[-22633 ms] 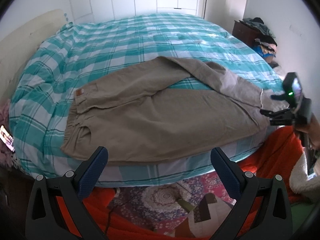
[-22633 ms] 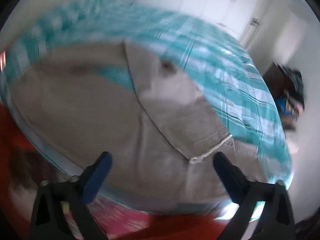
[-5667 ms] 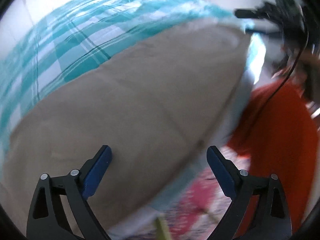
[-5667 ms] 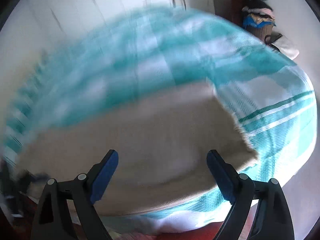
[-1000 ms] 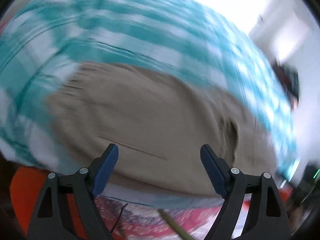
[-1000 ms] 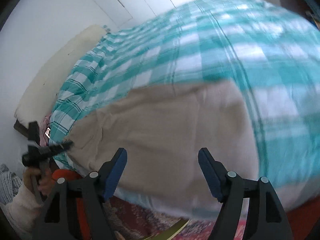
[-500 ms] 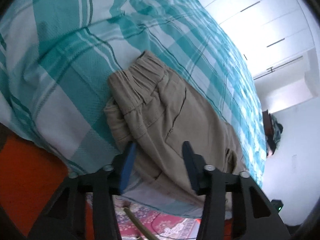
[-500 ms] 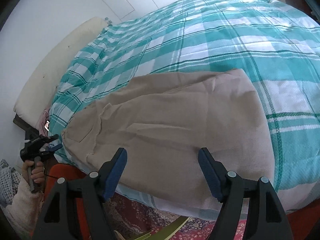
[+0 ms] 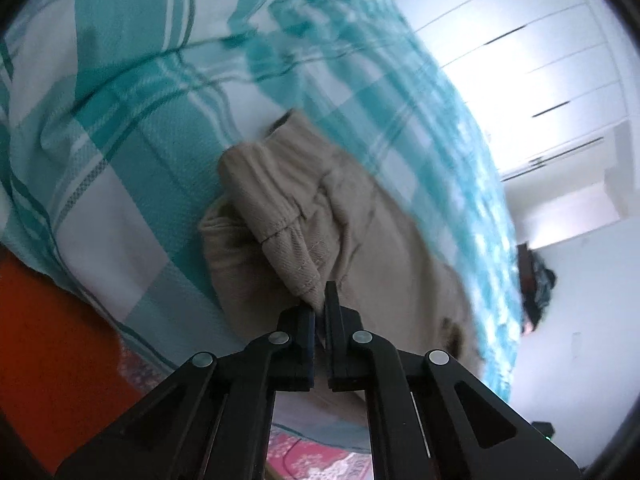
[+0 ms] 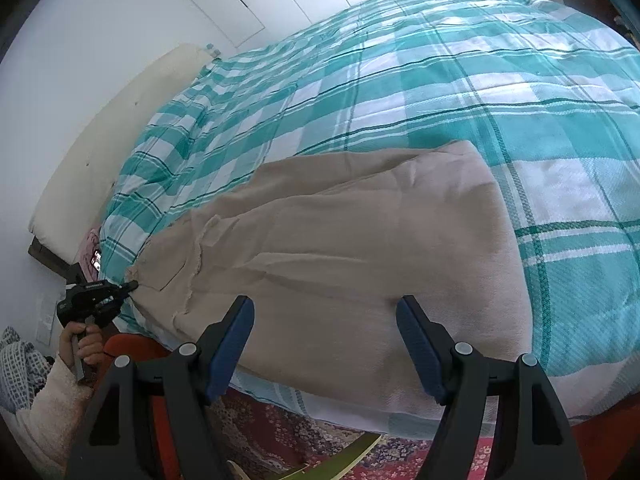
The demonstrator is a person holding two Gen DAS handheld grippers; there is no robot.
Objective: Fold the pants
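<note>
Tan pants [image 10: 340, 248] lie folded lengthwise on the teal plaid bed [image 10: 440, 80], near its front edge. In the left wrist view my left gripper [image 9: 319, 304] is shut on a corner of the waistband of the pants [image 9: 288, 224], which is bunched and lifted a little. The right wrist view shows that same left gripper [image 10: 130, 285] at the far left end of the pants, held by a hand in a pale sleeve. My right gripper [image 10: 324, 328] hovers open over the near edge of the pants, its blue pads [image 10: 230, 344] not touching the cloth.
A cream headboard [image 10: 108, 128] runs along the bed's left side. Orange cloth [image 9: 44, 352] and a patterned rug [image 10: 288, 436] lie below the bed edge. White wardrobe doors [image 9: 520, 40] stand beyond the bed, and a dark dresser [image 9: 536, 280] with clothes sits against the wall.
My left gripper moved in on the waistband corner and closed from wide open onto the cloth, which now bunches up. The right gripper has not moved.
</note>
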